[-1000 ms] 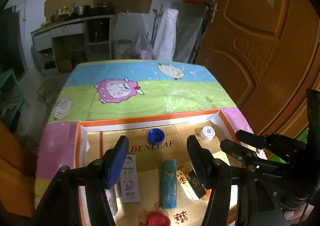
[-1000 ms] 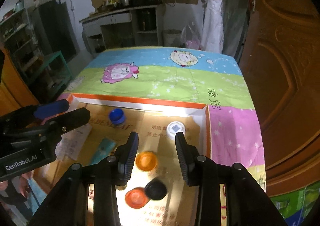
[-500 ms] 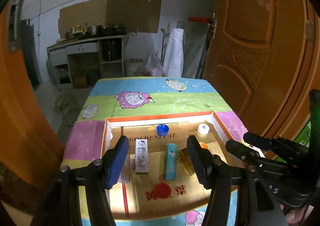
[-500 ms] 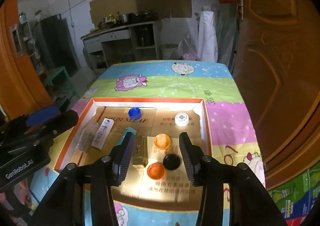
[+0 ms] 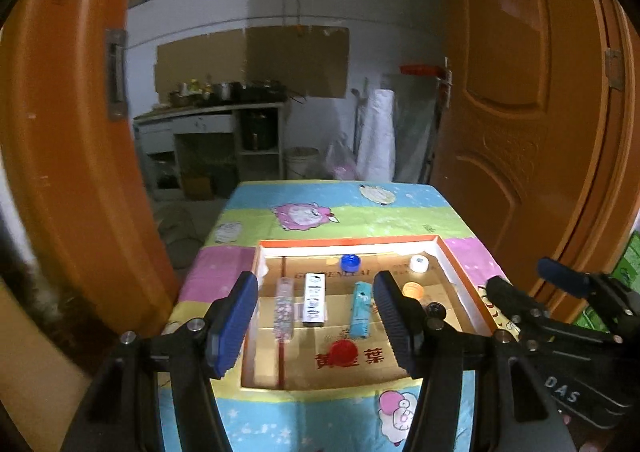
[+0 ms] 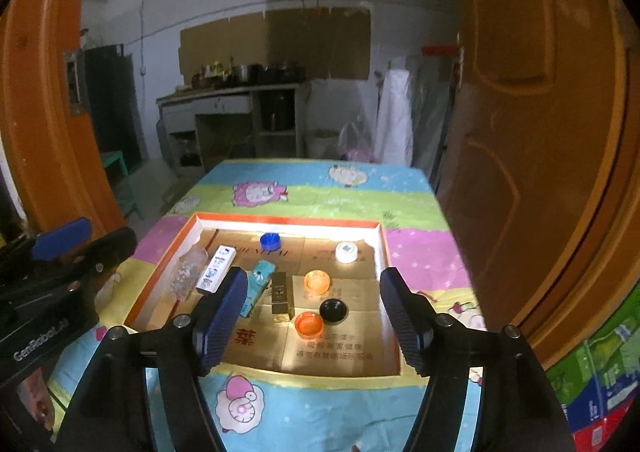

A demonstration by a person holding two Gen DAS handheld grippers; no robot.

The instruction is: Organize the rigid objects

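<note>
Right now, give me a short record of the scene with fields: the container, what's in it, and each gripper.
container: shallow cardboard tray with orange rim, on a cartoon tablecloth
long items, left part: clear tube, white box, teal box, gold box
caps: blue cap, white cap, two orange caps, black cap
left gripper: open, empty
right gripper: open, empty, jaws just opening

"GenRobot.AI" stands on the left gripper [image 6: 60,252]; "DAS" on the right gripper [image 5: 560,292].

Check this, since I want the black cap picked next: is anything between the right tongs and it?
Nothing visible blocks it. The right tongs hang open above the tray's near edge; the black cap lies uncovered, with an orange cap touching its left side.
</note>
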